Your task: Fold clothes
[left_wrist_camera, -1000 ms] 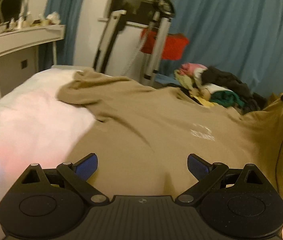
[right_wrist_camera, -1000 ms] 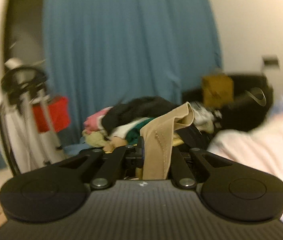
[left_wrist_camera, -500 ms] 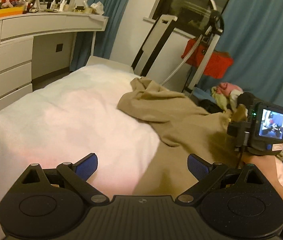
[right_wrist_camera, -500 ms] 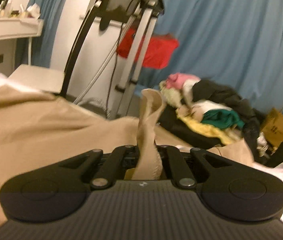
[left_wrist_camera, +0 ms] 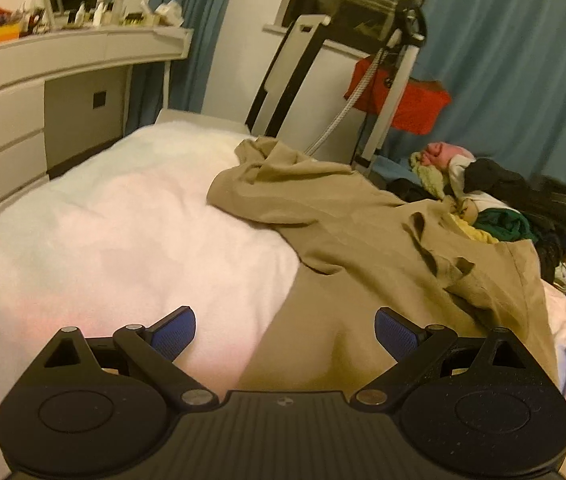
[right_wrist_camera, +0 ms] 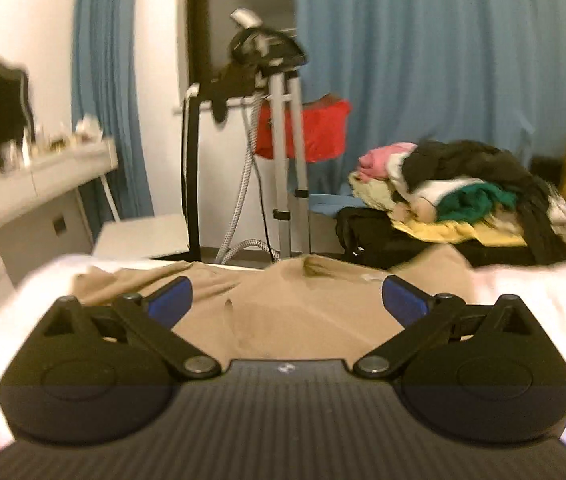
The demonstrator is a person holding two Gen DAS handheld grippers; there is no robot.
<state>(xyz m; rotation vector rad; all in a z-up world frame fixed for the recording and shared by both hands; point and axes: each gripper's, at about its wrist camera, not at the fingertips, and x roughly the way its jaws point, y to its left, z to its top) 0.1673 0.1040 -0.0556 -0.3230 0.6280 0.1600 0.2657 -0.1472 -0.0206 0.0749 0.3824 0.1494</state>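
Now that its jaws have just been opening, the right gripper (right_wrist_camera: 287, 294) stands spread wide with nothing between the blue pads; the fold of tan cloth it pinched half a second ago is let go. The left gripper (left_wrist_camera: 285, 326) is likewise agape and empty, low over the garment's near hem. That tan shirt (left_wrist_camera: 363, 232) lies rumpled on the white bed (left_wrist_camera: 103, 220), one side flopped across itself, so this fold looks laid and wants smoothing. Beyond, the pile of clothes (right_wrist_camera: 455, 192) waits.
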